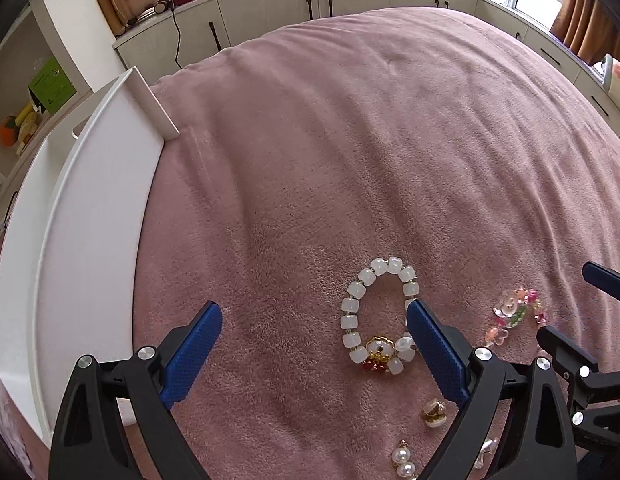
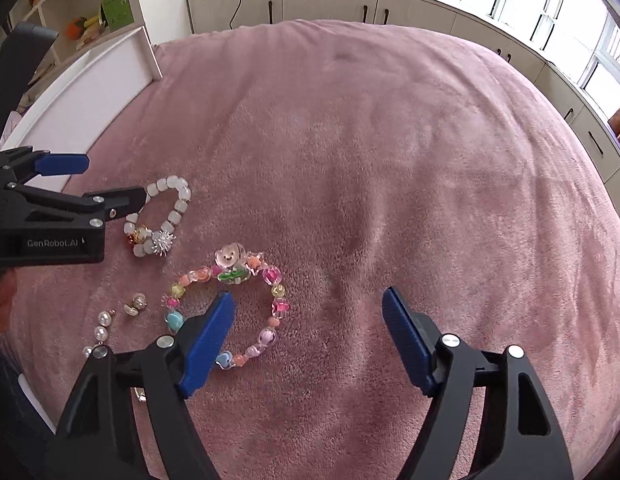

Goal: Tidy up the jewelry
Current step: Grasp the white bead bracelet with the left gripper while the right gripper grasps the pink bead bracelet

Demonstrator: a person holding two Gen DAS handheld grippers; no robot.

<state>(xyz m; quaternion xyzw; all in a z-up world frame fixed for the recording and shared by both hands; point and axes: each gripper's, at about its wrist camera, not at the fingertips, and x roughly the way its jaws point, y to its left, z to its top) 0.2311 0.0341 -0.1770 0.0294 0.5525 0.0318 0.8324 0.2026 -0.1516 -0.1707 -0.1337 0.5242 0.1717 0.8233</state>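
Observation:
A white bead bracelet with a gold and red charm lies on the pink blanket; it also shows in the right wrist view. My left gripper is open and empty, its right finger over the bracelet's right side. A colourful bead bracelet with a clear bear charm lies beside it, also in the left wrist view. My right gripper is open and empty, its left finger over that bracelet. A gold earring and pearl earrings lie nearer.
A white tray lies on the blanket at the left, also in the right wrist view. White cabinets line the far wall under windows. Shelves with toys stand at the left.

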